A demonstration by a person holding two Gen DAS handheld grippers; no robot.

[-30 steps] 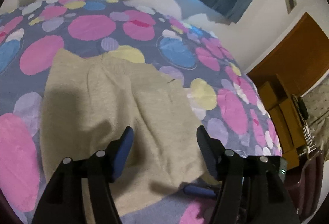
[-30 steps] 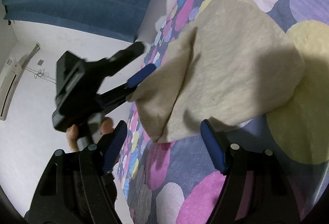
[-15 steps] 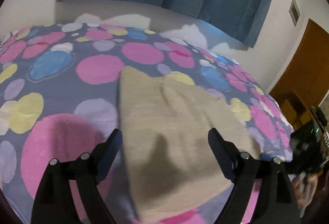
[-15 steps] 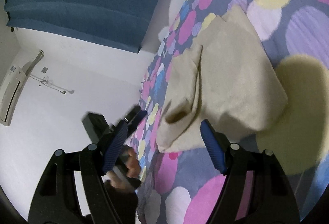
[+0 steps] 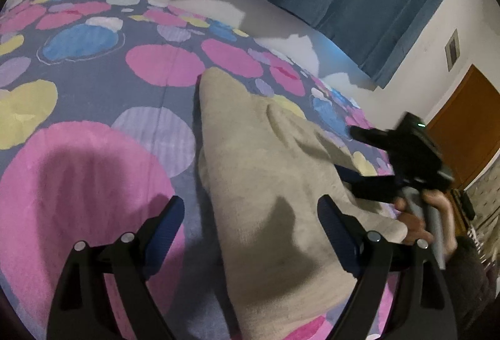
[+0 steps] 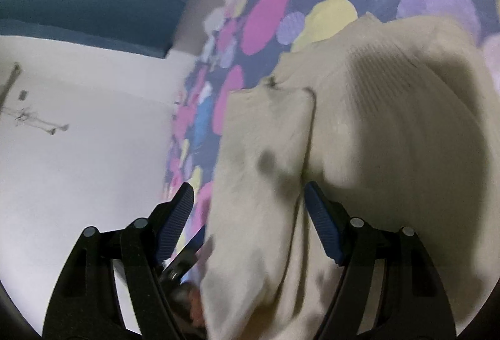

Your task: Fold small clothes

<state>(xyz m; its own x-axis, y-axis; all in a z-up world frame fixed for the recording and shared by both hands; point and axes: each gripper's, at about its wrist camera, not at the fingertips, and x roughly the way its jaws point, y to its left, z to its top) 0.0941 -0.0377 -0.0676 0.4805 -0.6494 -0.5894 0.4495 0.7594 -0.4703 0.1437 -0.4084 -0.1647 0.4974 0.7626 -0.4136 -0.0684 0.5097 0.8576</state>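
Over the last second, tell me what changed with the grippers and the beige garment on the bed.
The left gripper let go of the beige garment, opened wide and drew back, so a folded flap now lies flat. The right gripper swung in close over the garment's near edge, open, gripping nothing. The garment stayed on the spotted bedspread.

Bed (image 5: 93, 109) with spotted cover; folded beige garment (image 5: 265, 184) lying on it.

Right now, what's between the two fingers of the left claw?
In the left wrist view, the near end of the beige garment lies between the open left claw, on the dotted bedspread.
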